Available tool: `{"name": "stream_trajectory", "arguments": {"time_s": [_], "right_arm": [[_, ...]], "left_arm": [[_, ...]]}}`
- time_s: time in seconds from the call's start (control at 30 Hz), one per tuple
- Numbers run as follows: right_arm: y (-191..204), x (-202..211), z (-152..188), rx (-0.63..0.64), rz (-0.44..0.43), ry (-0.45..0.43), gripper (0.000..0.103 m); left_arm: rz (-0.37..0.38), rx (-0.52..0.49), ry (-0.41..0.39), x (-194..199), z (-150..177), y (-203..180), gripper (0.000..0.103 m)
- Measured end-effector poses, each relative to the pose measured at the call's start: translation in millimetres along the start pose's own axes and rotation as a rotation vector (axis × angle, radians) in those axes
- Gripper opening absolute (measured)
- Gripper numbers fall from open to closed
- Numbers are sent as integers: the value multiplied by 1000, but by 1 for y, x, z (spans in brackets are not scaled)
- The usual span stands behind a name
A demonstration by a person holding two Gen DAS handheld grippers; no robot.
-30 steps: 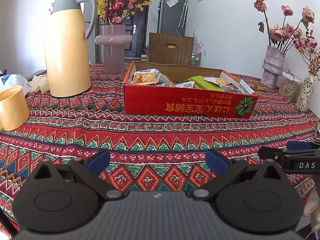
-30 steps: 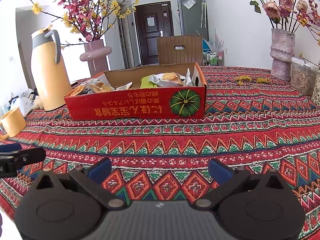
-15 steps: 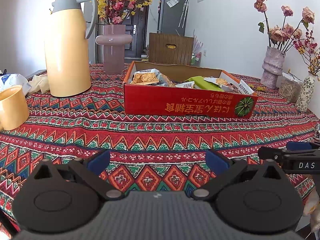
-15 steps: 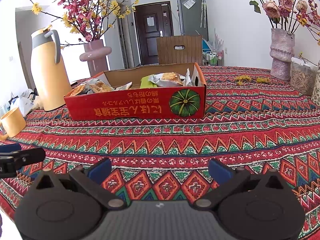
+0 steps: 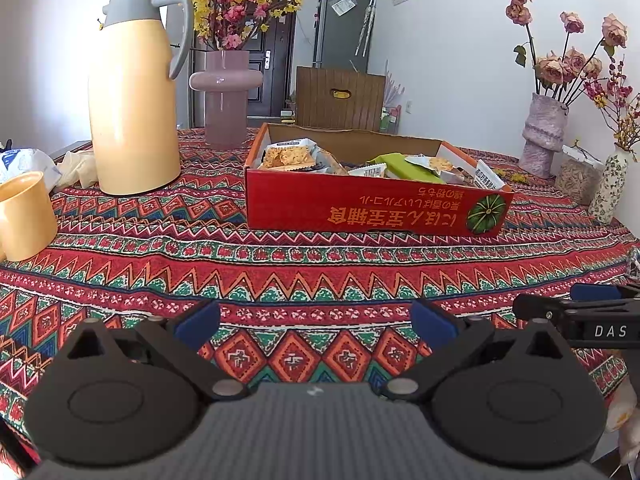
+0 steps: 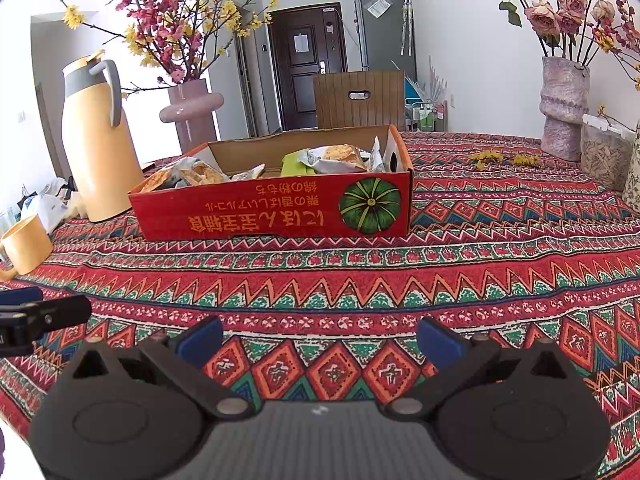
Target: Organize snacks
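Nothing is seen to have moved since the earlier frames. A woven patterned tablecloth (image 5: 312,264) is spread beneath the red cardboard box (image 6: 276,208) of crinkled snack packets (image 5: 288,156), mid-table. Only the right view shows the seed jar (image 6: 604,152). Left gripper (image 5: 316,324) and right gripper (image 6: 320,340) are held wide, empty.

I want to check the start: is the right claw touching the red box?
Apart. The right wrist view shows bare tablecloth between the open right claw and the red box.
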State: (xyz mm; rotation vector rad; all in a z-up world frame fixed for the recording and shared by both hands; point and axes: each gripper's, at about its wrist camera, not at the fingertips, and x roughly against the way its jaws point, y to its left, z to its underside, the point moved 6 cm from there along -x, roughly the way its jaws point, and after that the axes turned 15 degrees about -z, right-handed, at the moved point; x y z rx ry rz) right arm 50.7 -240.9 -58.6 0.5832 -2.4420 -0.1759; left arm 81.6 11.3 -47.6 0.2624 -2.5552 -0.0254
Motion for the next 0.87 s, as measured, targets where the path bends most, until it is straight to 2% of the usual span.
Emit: {"name": "stream_trajectory", "arguments": {"time_s": [0.87], "right_arm": [[0,0,2,-3,2,3,103]], "left_arm": [[14,-2,-7,0,1,0,103]]}}
